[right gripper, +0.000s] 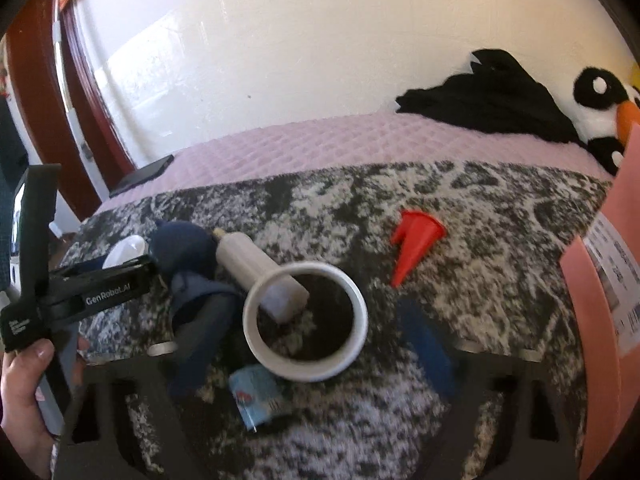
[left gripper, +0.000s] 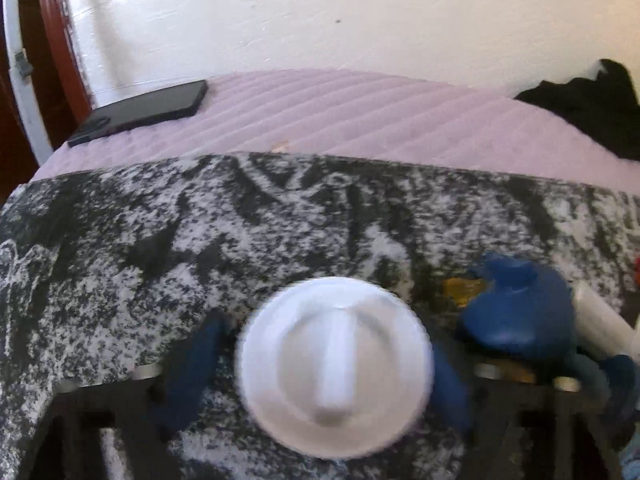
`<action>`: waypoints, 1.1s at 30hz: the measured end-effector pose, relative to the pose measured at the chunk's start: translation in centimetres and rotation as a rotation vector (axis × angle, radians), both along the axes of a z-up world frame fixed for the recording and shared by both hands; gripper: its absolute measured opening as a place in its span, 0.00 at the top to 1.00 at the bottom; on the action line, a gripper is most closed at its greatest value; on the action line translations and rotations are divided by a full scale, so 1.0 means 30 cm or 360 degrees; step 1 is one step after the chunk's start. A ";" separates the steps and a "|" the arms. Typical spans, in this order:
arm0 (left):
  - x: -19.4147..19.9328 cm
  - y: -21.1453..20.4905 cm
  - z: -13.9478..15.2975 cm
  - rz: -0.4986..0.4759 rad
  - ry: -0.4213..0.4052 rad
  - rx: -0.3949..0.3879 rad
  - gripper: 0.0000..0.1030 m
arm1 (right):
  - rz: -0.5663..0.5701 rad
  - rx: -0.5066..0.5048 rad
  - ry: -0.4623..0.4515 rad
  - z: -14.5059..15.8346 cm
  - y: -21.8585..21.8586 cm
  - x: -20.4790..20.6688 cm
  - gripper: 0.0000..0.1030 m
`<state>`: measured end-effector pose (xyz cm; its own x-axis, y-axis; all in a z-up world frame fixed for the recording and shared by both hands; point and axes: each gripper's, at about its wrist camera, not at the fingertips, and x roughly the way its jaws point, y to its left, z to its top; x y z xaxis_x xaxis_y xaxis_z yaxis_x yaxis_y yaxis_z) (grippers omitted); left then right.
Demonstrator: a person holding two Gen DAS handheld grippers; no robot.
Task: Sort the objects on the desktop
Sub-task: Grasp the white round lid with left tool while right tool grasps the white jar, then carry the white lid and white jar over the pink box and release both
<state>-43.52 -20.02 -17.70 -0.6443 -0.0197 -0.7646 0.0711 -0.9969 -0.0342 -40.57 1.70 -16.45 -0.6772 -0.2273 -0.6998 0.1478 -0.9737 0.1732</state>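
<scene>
the main risk is a grip that closes on more than its target, because the small things lie crowded on the black-and-white speckled cloth (right gripper: pixel 460 216): a pale grey cylinder with a brass tip (right gripper: pixel 256 272) lies tilted with its end over the rim of the white plastic ring (right gripper: pixel 306 322), so lifting the ring could drag or tip the cylinder, and the dark blue rounded fabric piece (right gripper: pixel 182 248) touching the cylinder could shift with it. the blur in both views hints at quick movement, which could make the fingers skid off smooth plastic. the left gripper (left gripper: pixel 332 368) stands about half spread, its blue-padded fingers at either side of the round white plastic lid with a raised bar (left gripper: pixel 334 364); whether the pads press on it cannot be told through the blur. the right gripper (right gripper: pixel 308 344) is likewise partly spread around the white ring, its fingers close beside the wall, contact unclear. a red plastic cone (right gripper: pixel 416 240) lies apart to the right, a light blue packet (right gripper: pixel 258 398) just below the ring, and a pink carton (right gripper: pixel 600 280) stands at the right edge.
</scene>
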 end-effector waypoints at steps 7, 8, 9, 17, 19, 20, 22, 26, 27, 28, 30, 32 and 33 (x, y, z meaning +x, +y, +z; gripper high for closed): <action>0.183 0.012 0.052 0.0026 0.0009 0.0009 0.37 | 0.0036 -0.0079 0.0098 0.075 0.037 0.111 0.41; 0.228 0.015 0.069 0.0033 0.0016 0.0022 0.37 | 0.0043 -0.0086 0.0102 0.094 0.046 0.139 0.41; 0.272 0.016 0.086 0.0040 0.0023 0.0035 0.37 | 0.0049 -0.0093 0.0106 0.113 0.054 0.167 0.41; 0.664 0.106 0.269 -0.0017 0.0133 0.0064 0.37 | 0.0152 -0.0092 0.0177 0.282 0.110 0.528 0.41; 0.750 0.138 0.307 -0.0046 0.0160 0.0056 0.37 | 0.0181 -0.0094 0.0204 0.320 0.125 0.640 0.41; 0.804 0.163 0.330 -0.0051 0.0174 0.0037 0.37 | 0.0192 -0.0100 0.0202 0.326 0.131 0.689 0.41; 0.900 0.211 0.368 -0.0068 0.0196 0.0019 0.37 | 0.0213 -0.0114 0.0199 0.339 0.144 0.788 0.41; 1.056 0.304 0.422 -0.0105 0.0216 0.0011 0.37 | 0.0242 -0.0138 0.0189 0.356 0.175 0.966 0.41; 1.091 0.327 0.432 -0.0117 0.0217 0.0012 0.37 | 0.0239 -0.0137 0.0192 0.362 0.193 1.006 0.41; 1.125 0.349 0.442 -0.0127 0.0219 0.0012 0.37 | 0.0235 -0.0137 0.0195 0.369 0.211 1.046 0.42; 1.185 0.391 0.457 -0.0145 0.0233 0.0003 0.37 | 0.0229 -0.0137 0.0202 0.381 0.248 1.126 0.42; 1.238 0.437 0.472 -0.0179 0.0245 -0.0004 0.37 | 0.0213 -0.0141 0.0214 0.397 0.289 1.193 0.43; 1.261 0.463 0.479 -0.0199 0.0253 -0.0006 0.37 | 0.0201 -0.0145 0.0224 0.407 0.313 1.220 0.43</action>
